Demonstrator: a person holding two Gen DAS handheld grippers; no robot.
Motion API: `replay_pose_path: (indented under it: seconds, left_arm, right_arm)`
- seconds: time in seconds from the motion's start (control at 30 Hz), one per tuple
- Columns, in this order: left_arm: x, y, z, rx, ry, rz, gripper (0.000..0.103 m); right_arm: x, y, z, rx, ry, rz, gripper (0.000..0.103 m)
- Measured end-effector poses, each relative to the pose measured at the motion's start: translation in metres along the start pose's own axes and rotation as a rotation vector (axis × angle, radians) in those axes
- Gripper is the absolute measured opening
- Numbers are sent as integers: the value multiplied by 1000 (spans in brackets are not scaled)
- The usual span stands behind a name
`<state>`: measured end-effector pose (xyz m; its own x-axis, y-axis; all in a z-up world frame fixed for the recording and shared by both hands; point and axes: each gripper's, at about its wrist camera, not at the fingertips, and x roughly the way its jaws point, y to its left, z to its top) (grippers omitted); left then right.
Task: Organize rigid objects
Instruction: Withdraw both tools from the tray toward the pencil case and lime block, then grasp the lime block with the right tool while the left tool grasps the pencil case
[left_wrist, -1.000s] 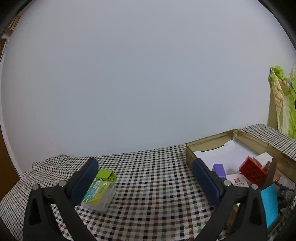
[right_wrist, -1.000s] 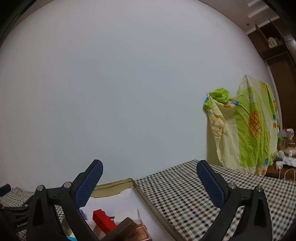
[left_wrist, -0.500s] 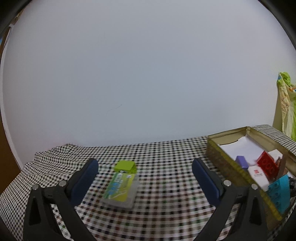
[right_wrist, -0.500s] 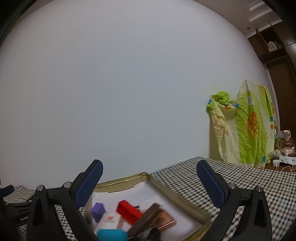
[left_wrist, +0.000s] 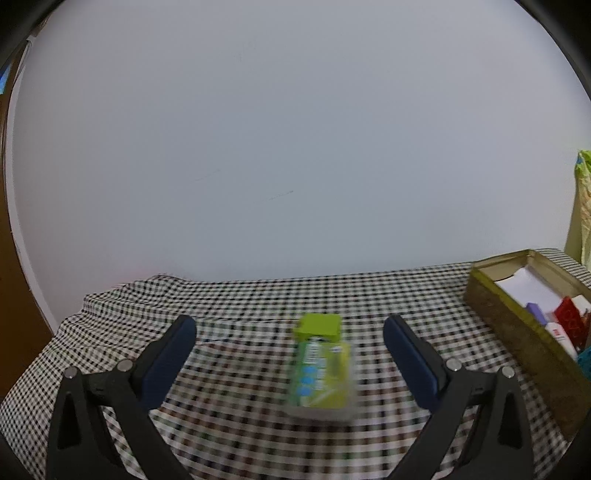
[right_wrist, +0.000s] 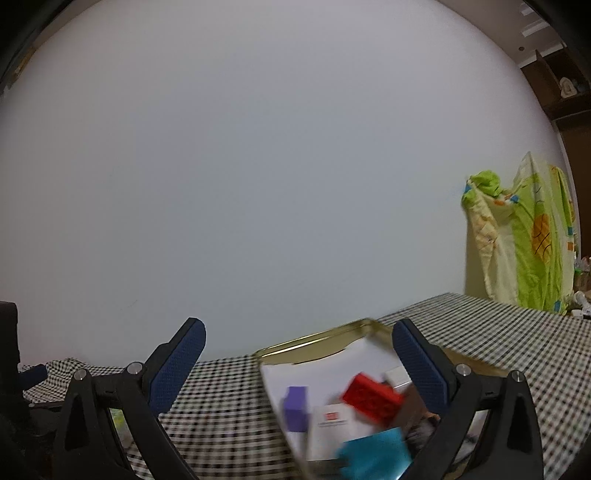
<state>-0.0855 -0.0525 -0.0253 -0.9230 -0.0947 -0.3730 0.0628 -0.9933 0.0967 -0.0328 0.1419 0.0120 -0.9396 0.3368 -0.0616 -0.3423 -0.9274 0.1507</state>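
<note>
In the left wrist view a clear plastic case with a green label (left_wrist: 320, 376) lies on the checkered tablecloth (left_wrist: 240, 302), with a small green block (left_wrist: 318, 326) just behind it. My left gripper (left_wrist: 289, 356) is open and empty, its fingers to either side of the case. A gold tin box (left_wrist: 517, 332) with several objects stands at the right. In the right wrist view my right gripper (right_wrist: 298, 363) is open and empty over the tin box (right_wrist: 317, 341), which holds a purple block (right_wrist: 295, 408), a red brick (right_wrist: 371, 398), a white card box (right_wrist: 332, 424) and a teal block (right_wrist: 373, 456).
A white wall stands close behind the table. A green and yellow cloth (right_wrist: 524, 236) hangs at the right. The left gripper's body (right_wrist: 14, 387) shows at the left edge of the right wrist view. The tablecloth is bunched at the far left (left_wrist: 110, 299).
The left gripper has swung left, so the green case now sits centred between its fingers. The right gripper has also swung left and tilted down, bringing the tin box between its fingers.
</note>
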Motion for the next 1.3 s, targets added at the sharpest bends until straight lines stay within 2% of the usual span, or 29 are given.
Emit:
replay_pose_path:
  seconds: [0.23, 0.4, 0.5, 0.6, 0.7, 0.73, 0.8, 0.87, 1.0, 1.03, 1.07, 1.1, 1.3]
  left_arm:
    - [21, 38, 0, -47, 51, 31, 102]
    - [38, 46, -1, -78, 125, -32, 102]
    - [40, 40, -1, -43, 152, -72, 102]
    - [43, 22, -2, 39, 176, -92, 102]
    - [46, 5, -5, 91, 238, -152, 102]
    - [50, -1, -6, 110, 271, -161, 100]
    - [63, -12, -9, 141, 334, -141, 91]
    - [73, -13, -10, 110, 385, -164, 83]
    - [80, -8, -11, 37, 421, -214, 81]
    - [80, -7, -11, 25, 424, -223, 76]
    - [80, -5, -12, 14, 424, -237, 63]
    - [81, -4, -13, -1, 423, -263, 55]
    - [74, 10, -14, -9, 443, -271, 53]
  right_arm:
    - [9, 35, -7, 8, 49, 0, 103]
    - [27, 53, -12, 26, 86, -10, 103]
    - [36, 62, -14, -9, 118, 7, 103]
    - [35, 60, -16, -10, 119, 26, 103]
    - [34, 56, -16, -2, 118, 34, 103]
    - [34, 56, -16, -7, 122, 37, 103]
    - [37, 55, -16, -8, 134, 42, 103]
    - [38, 52, -16, 2, 137, 41, 103]
    - [44, 49, -16, 14, 154, 53, 103]
    - [44, 50, -16, 13, 161, 58, 103]
    - [46, 51, -17, 8, 174, 67, 103]
    - [47, 52, -17, 6, 180, 72, 103]
    - [51, 60, -21, -24, 228, 107, 103]
